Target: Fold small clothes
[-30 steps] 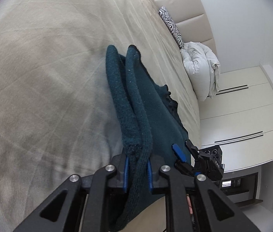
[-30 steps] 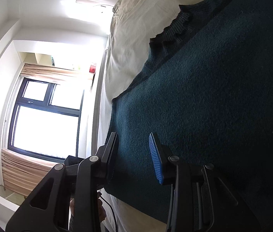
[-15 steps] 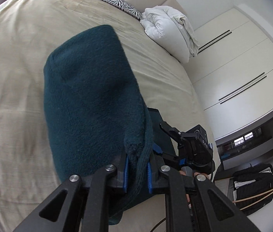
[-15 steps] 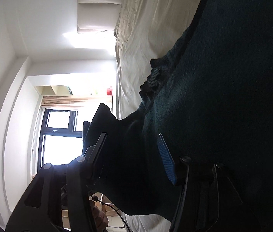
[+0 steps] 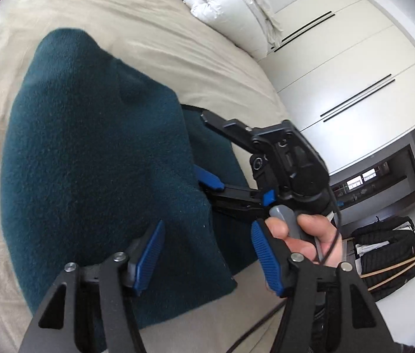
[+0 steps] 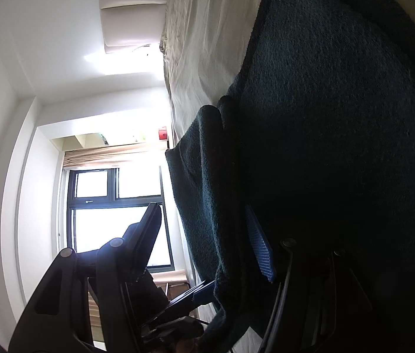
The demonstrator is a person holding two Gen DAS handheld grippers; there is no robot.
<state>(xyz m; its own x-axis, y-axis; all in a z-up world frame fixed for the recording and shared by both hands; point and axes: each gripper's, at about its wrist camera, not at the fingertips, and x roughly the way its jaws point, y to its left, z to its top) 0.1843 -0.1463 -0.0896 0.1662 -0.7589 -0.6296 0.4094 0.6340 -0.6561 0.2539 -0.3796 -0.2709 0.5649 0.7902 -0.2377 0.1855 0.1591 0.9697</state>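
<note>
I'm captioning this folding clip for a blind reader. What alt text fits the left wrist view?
A dark teal knit garment lies folded on a beige bed, with the left gripper opening just above its near edge, blue fingers clear of the cloth. The right gripper, held in a hand, reaches in from the right.

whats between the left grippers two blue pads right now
In the left wrist view, the left gripper has its jaws opening; between them lies the edge of the folded teal sweater, no longer pinched.
</note>
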